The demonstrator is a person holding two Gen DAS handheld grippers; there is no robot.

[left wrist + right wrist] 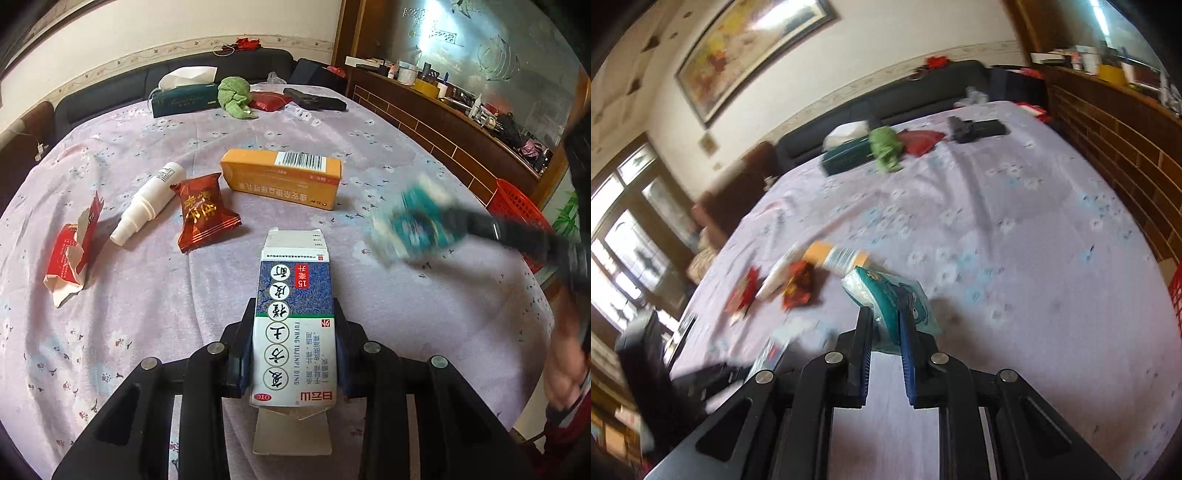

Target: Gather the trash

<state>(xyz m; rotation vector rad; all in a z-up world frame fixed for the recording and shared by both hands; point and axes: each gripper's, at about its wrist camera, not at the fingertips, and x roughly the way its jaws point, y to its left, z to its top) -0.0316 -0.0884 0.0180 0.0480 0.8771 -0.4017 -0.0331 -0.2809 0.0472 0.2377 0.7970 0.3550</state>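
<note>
My left gripper (294,314) is shut on a blue and white medicine box (295,317) and holds it above the table. My right gripper (886,314) is shut on a teal tissue pack (892,301); it shows blurred in the left wrist view (413,225). On the flowered tablecloth (147,314) lie an orange box (282,177), a red candy wrapper (203,214), a white spray bottle (147,203) and a torn red packet (72,251). They also show blurred in the right wrist view: orange box (836,256), wrapper (799,286), bottle (775,277).
A red basket (517,210) stands off the table's right edge. At the far end lie a green tissue box (184,98), a green plush toy (236,96), a red pouch (267,101) and a black object (314,99). A wooden counter (461,129) runs along the right.
</note>
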